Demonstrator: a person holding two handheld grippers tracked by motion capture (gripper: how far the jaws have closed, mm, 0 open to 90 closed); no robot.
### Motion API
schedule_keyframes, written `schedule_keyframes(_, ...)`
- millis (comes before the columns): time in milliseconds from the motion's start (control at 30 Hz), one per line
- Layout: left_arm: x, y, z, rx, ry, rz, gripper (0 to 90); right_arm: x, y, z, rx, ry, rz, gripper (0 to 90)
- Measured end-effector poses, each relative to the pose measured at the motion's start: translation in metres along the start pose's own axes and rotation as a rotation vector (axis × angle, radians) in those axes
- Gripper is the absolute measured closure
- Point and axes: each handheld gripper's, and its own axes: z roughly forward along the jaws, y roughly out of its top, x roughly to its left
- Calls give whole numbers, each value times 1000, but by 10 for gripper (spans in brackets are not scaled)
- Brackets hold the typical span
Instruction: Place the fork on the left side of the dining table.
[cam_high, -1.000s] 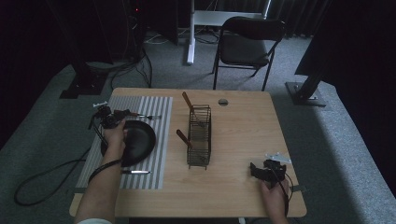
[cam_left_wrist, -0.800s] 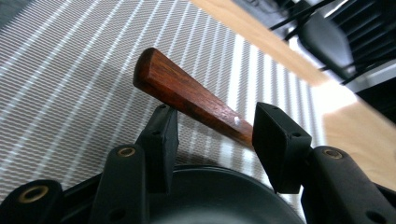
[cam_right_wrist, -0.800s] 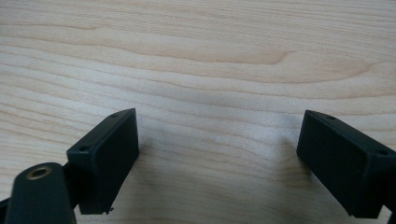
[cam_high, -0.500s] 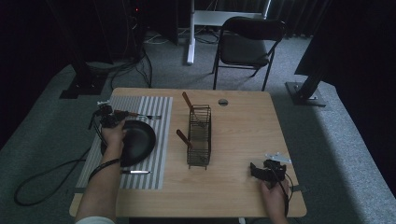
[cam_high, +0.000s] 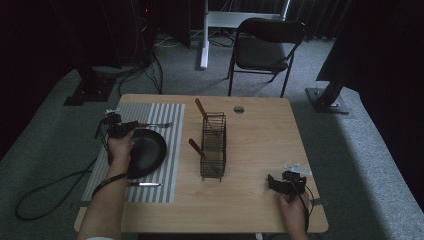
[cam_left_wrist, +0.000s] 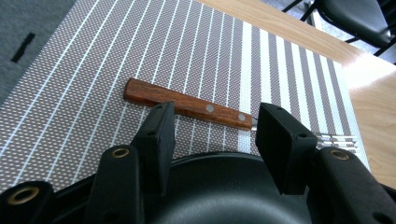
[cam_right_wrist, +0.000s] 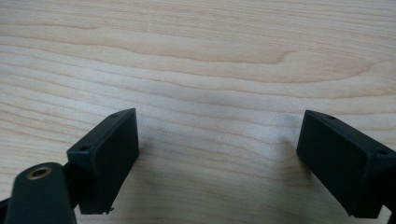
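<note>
The left gripper (cam_left_wrist: 212, 128) hovers over the far rim of the black plate (cam_high: 147, 150), its jaws partly apart and just now widening a little, with nothing pressed between the pads. Just beyond the tips lies the fork (cam_left_wrist: 187, 103), flat on the striped placemat (cam_left_wrist: 93, 70) — its wooden handle crosses the gap between the jaws and its metal tines point off to the right in the left gripper view. The angle, low and aimed along the mat, looks like a line-up for taking the fork by its handle, or a release of it; which of the two I cannot tell. The plate sits in the middle of the mat as in a place setting, the fork past its far edge and a knife (cam_high: 142, 184) on the mat at the near side of the plate.

The right gripper (cam_high: 286, 184) rests near the front right corner of the table (cam_high: 260, 135), jaws wide and empty over bare wood — parked out of the way, it seems, while the left hand works.

Counted: two grippers, one plate, one placemat, one fork, one knife. One wire caddy (cam_high: 213, 145) stands at mid-table with two wooden handles sticking up out of it — likely more cutlery waiting. One folding chair (cam_high: 265, 47) stands behind the table.
</note>
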Motion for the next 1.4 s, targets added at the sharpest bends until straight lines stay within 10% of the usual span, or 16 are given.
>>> schedule_keyframes(1400, 9, -37, -79, -30, -52, 191, 447, 0, 0, 0, 0, 1, 1, 125)
